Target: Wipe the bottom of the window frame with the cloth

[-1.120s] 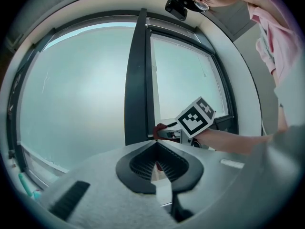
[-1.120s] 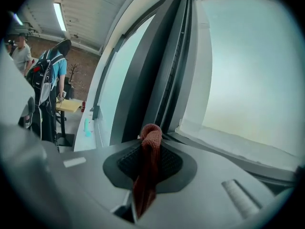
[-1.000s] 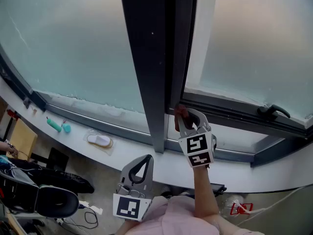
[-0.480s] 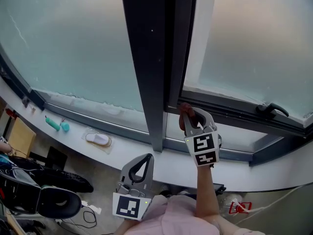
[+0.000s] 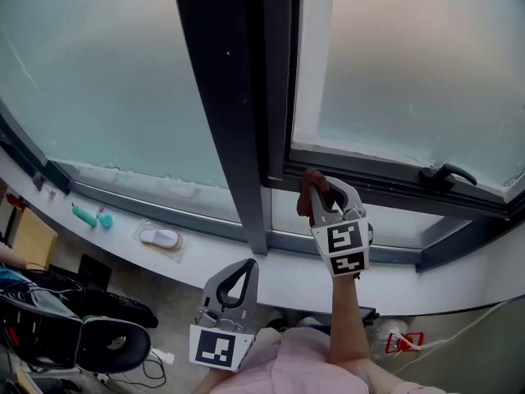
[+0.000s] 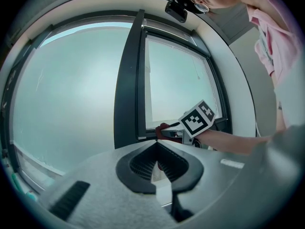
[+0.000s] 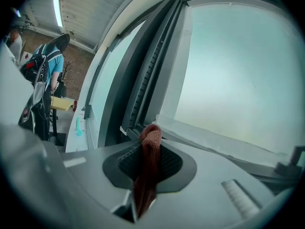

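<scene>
A reddish-brown cloth [image 7: 149, 166] is pinched between the jaws of my right gripper [image 7: 151, 138], its folded end sticking out past the tips. In the head view that gripper [image 5: 318, 189] presses the cloth [image 5: 310, 185] against the left end of the dark bottom window frame [image 5: 385, 180], beside the vertical mullion [image 5: 230, 113]. My left gripper [image 5: 235, 275] hangs low and back from the sill, shut with nothing in it. From the left gripper view I see the shut jaws of this left gripper [image 6: 157, 148] and the cloth [image 6: 163, 128] at the frame corner.
A black window handle [image 5: 447, 173] sits on the frame to the right. The white sill [image 5: 246, 257] carries a white mouse-like object [image 5: 161, 238] and a teal item [image 5: 85, 216] at left. A black chair [image 5: 98, 339] and cables lie on the floor below.
My right gripper has slid with the cloth slightly right and up along the frame. The view has shifted, so the mullion appears further left. The left gripper has stayed put.
</scene>
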Motion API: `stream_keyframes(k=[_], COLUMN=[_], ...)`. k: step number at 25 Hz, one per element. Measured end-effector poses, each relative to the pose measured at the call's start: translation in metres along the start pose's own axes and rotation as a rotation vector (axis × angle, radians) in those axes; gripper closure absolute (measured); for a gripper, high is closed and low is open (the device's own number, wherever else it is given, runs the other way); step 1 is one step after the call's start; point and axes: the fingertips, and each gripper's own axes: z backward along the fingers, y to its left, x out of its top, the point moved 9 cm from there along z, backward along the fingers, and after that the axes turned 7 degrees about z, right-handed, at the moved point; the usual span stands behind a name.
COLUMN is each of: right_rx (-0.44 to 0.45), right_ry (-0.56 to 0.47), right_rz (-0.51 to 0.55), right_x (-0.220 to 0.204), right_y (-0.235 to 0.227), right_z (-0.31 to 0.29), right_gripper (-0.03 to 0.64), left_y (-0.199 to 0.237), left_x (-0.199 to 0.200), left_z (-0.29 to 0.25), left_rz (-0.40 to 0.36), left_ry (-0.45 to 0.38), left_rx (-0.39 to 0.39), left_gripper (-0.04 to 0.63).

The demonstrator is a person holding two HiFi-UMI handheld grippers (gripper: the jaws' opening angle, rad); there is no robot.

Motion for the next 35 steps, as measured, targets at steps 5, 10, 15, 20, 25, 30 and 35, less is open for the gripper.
stream_keyframes(k=[5,10,15,20,25,30,35], right_rx=[-0.004,-0.017,-0.024,-0.024,-0.028,-0.029,-0.031], right_ry=[-0.005,-0.006,-0.004,-0.002,-0.005,-0.001,0.005], right_rz=[-0.022,-0.041,-0.040,-0.043,-0.048,-0.056,-0.059], right_x=[-0.005,-0.012,-0.018,-0.023,-0.028,-0.033,-0.037], right_y=[-0.007,-0.017,-0.026,-0.034,-0.041,-0.048,-0.055], right_z=[0.005,0.014,0.021,0.028,0.033,0.039,0.045], right_gripper=[0.563,0.563,0.563,0.563,0.563,0.563,0.563], left_y=[-0.002,-0.010,-0.022,-0.033,-0.042,-0.049,-0.058], left_x=[-0.002,-0.003,-0.004,-0.004,-0.005,-0.005,-0.005], left_z=[-0.003,-0.010,-0.020,-0.028,-0.033,-0.037,-0.041], left_rz=[0.002,-0.001,-0.002,-0.002,-0.006,-0.006,0.002], left_ry=[0.009,0.005,0.006,0.013,0.008,0.011,0.013], left_rx=[0.000,-0.026,-0.061,-0.083,-0.093,-0.097,-0.106], left_gripper=[0.595,0.595,0.595,0.595,0.595,0.595,0.595])
